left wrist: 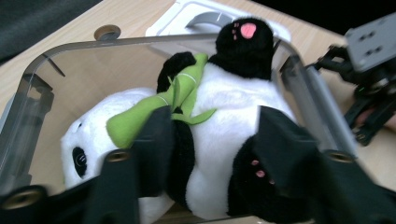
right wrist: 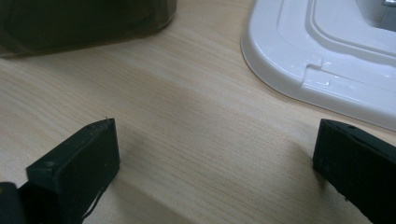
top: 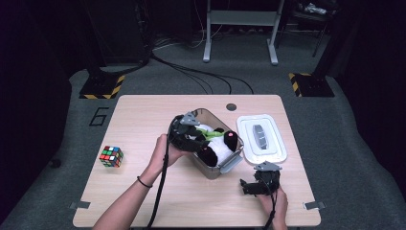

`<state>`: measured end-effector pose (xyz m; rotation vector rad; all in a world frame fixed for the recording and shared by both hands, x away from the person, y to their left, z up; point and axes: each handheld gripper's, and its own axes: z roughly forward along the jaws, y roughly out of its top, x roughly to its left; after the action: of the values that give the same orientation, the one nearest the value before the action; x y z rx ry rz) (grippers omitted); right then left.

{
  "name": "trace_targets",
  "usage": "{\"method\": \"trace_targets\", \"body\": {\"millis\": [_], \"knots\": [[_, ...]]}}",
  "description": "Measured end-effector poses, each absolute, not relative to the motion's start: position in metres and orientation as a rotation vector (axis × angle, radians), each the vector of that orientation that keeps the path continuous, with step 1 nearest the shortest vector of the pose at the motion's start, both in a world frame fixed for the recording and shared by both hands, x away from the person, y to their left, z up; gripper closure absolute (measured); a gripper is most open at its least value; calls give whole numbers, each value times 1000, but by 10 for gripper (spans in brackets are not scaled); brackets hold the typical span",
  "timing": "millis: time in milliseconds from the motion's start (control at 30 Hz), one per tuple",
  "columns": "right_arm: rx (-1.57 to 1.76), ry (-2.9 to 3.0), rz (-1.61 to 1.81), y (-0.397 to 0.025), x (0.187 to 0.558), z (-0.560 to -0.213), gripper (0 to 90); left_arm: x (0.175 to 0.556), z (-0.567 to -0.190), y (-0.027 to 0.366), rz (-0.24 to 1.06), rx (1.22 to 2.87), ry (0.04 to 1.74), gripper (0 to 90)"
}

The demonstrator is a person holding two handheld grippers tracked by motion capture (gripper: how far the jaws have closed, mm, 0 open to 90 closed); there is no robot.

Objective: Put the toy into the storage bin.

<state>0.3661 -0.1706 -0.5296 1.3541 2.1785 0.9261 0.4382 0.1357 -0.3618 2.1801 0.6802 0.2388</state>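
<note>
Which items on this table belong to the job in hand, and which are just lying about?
In the job:
- panda plush, lying in the box between the open left gripper fingers
- clear plastic box
- white lid, off, lying flat beside the box
- right gripper, open, near the lid

Lying about:
- Rubik's cube, at the table's left side

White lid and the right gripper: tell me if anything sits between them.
Nothing visible does. The right gripper is open, low over bare table, and the white lid lies flat just ahead of its jaws. The clear box with the panda toy stands off to one side, outside that path.
</note>
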Motion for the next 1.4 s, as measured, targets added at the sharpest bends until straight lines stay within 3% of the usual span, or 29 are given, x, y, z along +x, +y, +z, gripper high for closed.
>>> {"method": "trace_targets", "body": {"millis": [100,200,267,333,433,633,867,967,1167,1400], "knots": [[1355,2178,926,-171,366,-530,0,434,-356,138,187,2184,655,360],[1354,2181,928,-171,366,-530,0,431,-357,134,157,2241,616,379],[1355,2179,926,-171,366,-530,0,429,-362,129,132,2274,602,468],[1354,2179,926,-171,366,-530,0,428,-365,127,106,2274,591,620],[1356,2178,926,-171,366,-530,0,428,-369,124,115,2306,585,697],[1352,2184,925,-171,366,-529,0,429,-382,113,109,2356,591,718],[1354,2181,925,-171,366,-529,0,436,-399,91,67,2529,548,722],[1356,2181,925,-171,366,-529,0,436,-393,95,46,2502,560,667],[1356,2181,926,-171,366,-529,0,443,-377,102,96,2376,657,370],[1356,2182,926,-171,366,-529,0,459,-367,86,137,2301,691,339]]}}
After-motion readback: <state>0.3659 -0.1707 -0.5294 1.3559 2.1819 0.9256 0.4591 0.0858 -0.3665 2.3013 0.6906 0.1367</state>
